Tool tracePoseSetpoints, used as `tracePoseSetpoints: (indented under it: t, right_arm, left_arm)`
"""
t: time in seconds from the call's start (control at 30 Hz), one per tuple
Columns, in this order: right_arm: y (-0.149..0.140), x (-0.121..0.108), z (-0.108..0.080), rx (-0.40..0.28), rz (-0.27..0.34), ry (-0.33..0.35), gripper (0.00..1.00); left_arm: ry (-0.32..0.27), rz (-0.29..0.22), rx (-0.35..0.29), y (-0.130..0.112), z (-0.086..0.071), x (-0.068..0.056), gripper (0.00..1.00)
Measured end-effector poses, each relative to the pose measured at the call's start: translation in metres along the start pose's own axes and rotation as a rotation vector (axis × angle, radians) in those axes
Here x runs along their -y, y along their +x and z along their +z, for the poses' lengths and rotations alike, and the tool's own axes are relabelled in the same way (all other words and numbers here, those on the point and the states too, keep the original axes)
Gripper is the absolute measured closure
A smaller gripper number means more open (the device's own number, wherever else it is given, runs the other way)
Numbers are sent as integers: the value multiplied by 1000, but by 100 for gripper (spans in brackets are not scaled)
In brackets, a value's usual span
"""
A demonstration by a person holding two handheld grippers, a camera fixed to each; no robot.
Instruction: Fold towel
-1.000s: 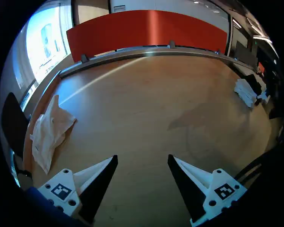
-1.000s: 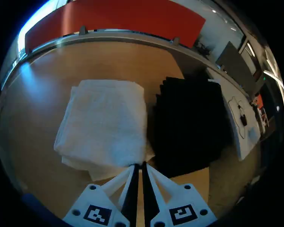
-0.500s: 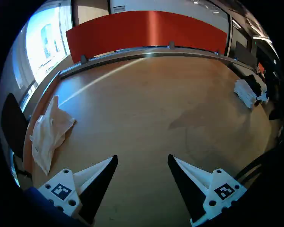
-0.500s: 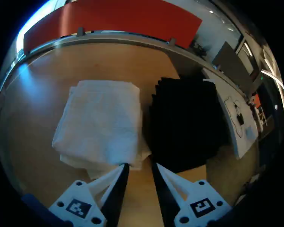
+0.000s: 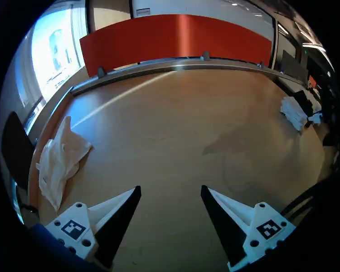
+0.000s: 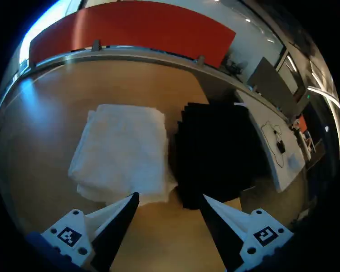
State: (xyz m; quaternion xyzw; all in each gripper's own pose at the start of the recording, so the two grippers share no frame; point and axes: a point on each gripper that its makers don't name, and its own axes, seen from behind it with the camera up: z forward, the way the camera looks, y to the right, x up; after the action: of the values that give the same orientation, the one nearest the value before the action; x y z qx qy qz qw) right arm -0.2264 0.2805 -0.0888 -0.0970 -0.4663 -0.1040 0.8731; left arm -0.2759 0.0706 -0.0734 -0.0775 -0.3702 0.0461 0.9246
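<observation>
Whereas a second ago the right gripper (image 6: 168,196) pinched the near corner of the folded towel (image 6: 122,152), its fingers now gape wide, drawn back off it. That towel lies on the table (image 6: 38,136), just beside a black stack (image 6: 215,152). The left gripper (image 5: 170,186) stays open, holding nothing.

The right gripper (image 6: 168,196), earlier pinched on the near corner of the folded white terry towel (image 6: 122,152), has let go; its jaws now gape wide.
</observation>
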Motion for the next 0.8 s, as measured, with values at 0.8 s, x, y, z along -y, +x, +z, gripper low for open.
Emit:
tracePoseSetpoints:
  t: [0.8]
  right_arm:
    - [104,48,-55,-385,165,117,0]
  left_arm:
    - [1,-7,-29,12,-3,3,2]
